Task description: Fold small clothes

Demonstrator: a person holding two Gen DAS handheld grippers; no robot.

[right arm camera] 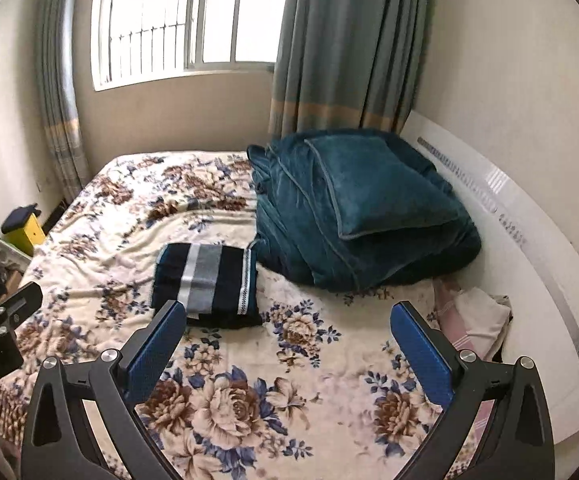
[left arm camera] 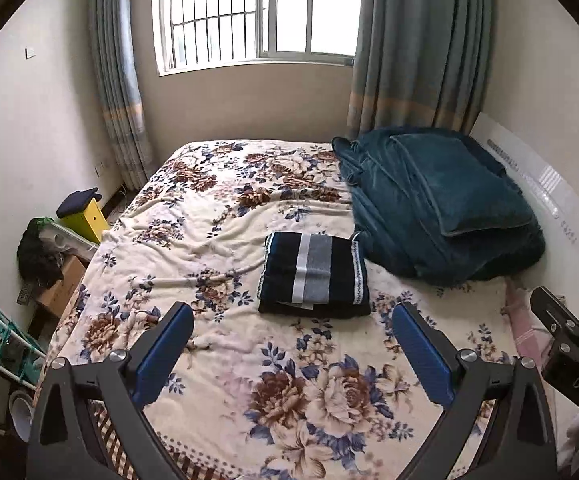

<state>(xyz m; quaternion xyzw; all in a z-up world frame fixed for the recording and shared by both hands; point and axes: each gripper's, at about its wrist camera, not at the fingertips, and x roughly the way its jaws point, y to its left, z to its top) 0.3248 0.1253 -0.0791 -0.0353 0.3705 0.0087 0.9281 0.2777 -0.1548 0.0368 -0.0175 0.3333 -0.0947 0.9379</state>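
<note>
A dark navy garment with a grey and white stripe (left arm camera: 314, 275) lies folded into a neat rectangle on the floral bedspread (left arm camera: 225, 216). It also shows in the right wrist view (right arm camera: 207, 283). My left gripper (left arm camera: 292, 322) is open and empty, held above the bed just in front of the garment. My right gripper (right arm camera: 287, 320) is open and empty, to the right of the garment and nearer than it. The right gripper's body shows at the right edge of the left wrist view (left arm camera: 573, 344).
A folded teal blanket with a pillow on it (left arm camera: 441, 204) fills the bed's far right corner. A pink and white cloth (right arm camera: 475, 318) lies by the white headboard (right arm camera: 529, 248). Boxes, a yellow stool (left arm camera: 85, 216) and clutter stand on the floor at the left.
</note>
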